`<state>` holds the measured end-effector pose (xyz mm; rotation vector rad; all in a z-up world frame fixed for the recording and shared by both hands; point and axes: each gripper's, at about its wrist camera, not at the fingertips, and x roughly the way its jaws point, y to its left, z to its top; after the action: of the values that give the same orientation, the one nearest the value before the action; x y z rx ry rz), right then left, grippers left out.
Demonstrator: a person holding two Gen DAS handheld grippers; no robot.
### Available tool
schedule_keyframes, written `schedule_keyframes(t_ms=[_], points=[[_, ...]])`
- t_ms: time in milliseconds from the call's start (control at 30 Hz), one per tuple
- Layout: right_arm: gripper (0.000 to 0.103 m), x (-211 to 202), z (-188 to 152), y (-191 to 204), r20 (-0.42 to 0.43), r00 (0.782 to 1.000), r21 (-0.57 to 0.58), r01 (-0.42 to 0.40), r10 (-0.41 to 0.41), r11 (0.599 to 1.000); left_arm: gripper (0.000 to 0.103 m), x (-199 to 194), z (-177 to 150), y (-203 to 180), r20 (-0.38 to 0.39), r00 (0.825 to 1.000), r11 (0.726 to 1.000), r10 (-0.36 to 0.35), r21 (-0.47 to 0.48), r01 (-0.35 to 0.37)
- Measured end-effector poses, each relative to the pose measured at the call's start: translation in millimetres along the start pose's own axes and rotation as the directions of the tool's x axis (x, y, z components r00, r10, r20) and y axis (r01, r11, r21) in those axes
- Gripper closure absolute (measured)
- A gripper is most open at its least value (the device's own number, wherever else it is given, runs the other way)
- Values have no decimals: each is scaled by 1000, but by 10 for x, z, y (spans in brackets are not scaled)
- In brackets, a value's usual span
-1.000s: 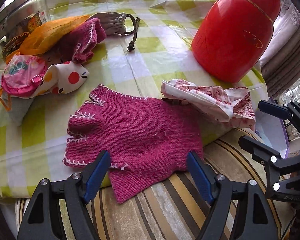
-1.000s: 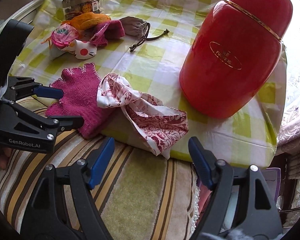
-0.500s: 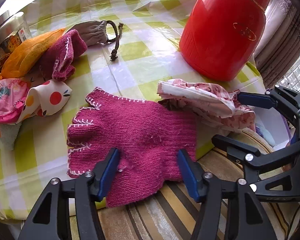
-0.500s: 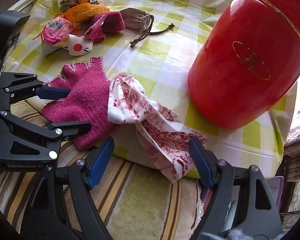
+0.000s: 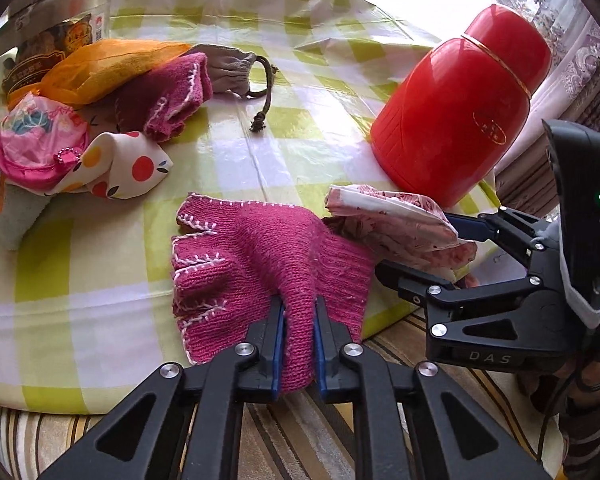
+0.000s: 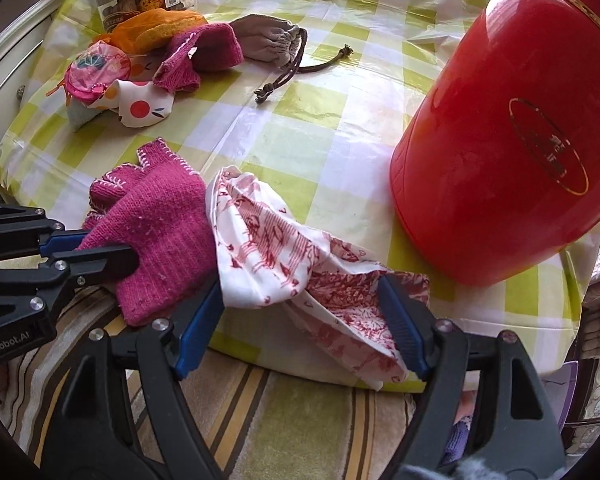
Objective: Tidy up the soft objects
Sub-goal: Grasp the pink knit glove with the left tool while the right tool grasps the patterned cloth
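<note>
Magenta knitted fingerless glove (image 5: 268, 256), soft, light: pinched at cuff by left tool (image 5: 298, 344); right tool (image 6: 300, 328) wide.

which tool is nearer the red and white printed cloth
Right. The right tool is open astride the printed cloth at the table edge. The left tool is beside it, shut on the cuff of the pink knit glove.

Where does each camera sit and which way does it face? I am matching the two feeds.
Left wrist: on the left tongs, facing down at the pink glove they pinch; right tongs show.
Right wrist: on the right tongs, open around the patterned cloth; left tongs show.
Shared: glove, cloth, red jar.
</note>
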<state>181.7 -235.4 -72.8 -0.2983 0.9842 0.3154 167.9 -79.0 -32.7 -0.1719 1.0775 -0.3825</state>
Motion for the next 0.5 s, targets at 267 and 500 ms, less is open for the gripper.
schedule_keyframes(t_ms=[267, 500], points=[[23, 35, 97, -7, 32, 999, 26, -7, 6, 1000, 91, -146, -33, 175, 70, 997, 996, -15, -85, 21], [48, 108, 162, 216, 51, 999, -60, 6, -3, 998, 91, -205, -84, 191, 91, 996, 996, -16, -84, 24]])
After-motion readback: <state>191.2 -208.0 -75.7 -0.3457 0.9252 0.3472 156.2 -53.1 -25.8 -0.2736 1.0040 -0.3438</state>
